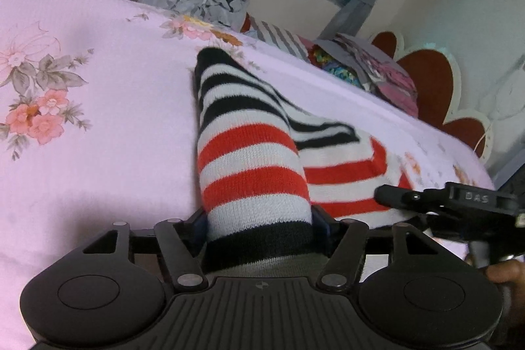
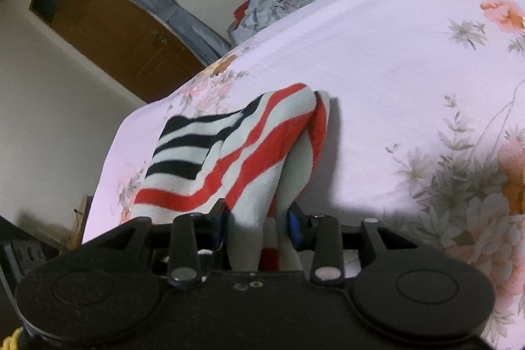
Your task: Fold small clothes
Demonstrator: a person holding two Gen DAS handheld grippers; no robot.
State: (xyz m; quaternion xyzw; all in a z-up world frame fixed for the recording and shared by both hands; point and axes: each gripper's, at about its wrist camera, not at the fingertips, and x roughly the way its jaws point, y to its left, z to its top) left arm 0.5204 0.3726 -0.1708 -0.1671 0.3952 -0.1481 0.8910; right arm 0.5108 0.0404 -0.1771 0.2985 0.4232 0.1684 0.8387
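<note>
We see a striped garment (image 1: pixel 252 153), banded black, white and red, lying on the pink floral bedsheet (image 1: pixel 98 120). Its near end sits between the left gripper (image 1: pixel 262 232) jaws, partly open; whether the pads press it we cannot tell. The right gripper (image 2: pixel 256 225), jaws also partly parted, has another fold of the cloth between them. A pile of clothes (image 1: pixel 203 5) lies at the far edge.

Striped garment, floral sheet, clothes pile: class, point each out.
Striped garment (image 1: pixel 252 166): left wrist view, red-and-white sleeve.
Floral sheet (image 2: pixel 377 61): right wrist view, bare pink area.
Clothes pile (image 1: pixel 203 2): left wrist view, crumpled grey cloth.
</note>
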